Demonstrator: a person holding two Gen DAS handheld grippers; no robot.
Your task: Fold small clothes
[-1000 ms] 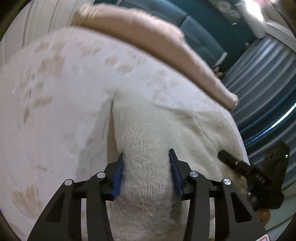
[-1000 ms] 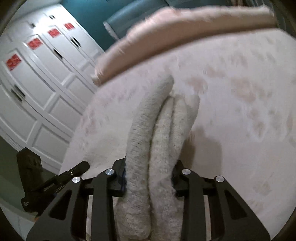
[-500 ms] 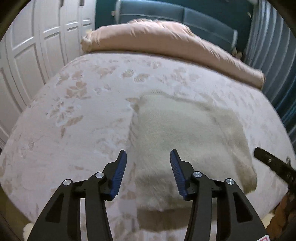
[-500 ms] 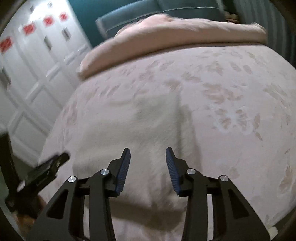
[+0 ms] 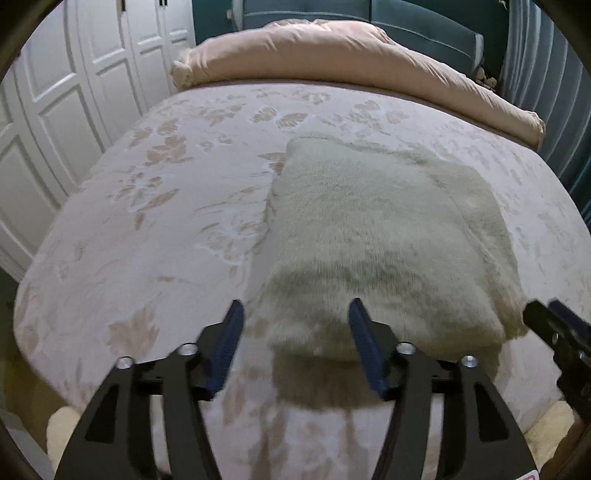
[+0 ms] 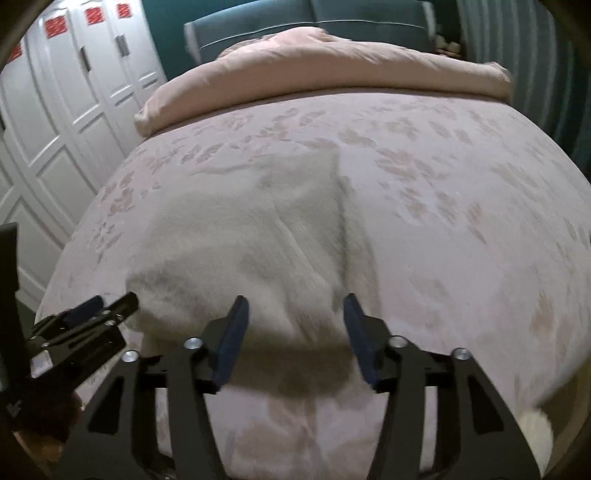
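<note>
A cream knitted garment (image 5: 373, 236) lies folded into a rough rectangle on the bed; it also shows in the right wrist view (image 6: 258, 243). My left gripper (image 5: 295, 328) is open and empty, held just above the garment's near left edge. My right gripper (image 6: 291, 321) is open and empty, held over the garment's near right edge. Each gripper shows in the other's view: the right one at the edge of the left wrist view (image 5: 557, 332), the left one in the right wrist view (image 6: 85, 321).
The bed has a pale floral cover (image 5: 155, 206). A rolled pink duvet (image 5: 332, 55) lies across the far end before a teal headboard (image 5: 417, 29). White panelled wardrobe doors (image 5: 66, 110) stand to the left. Curtains (image 5: 535, 55) hang on the right.
Both grippers let go of the garment and opened. They pulled back toward the near bed edge, and the garment now lies flat and folded.
</note>
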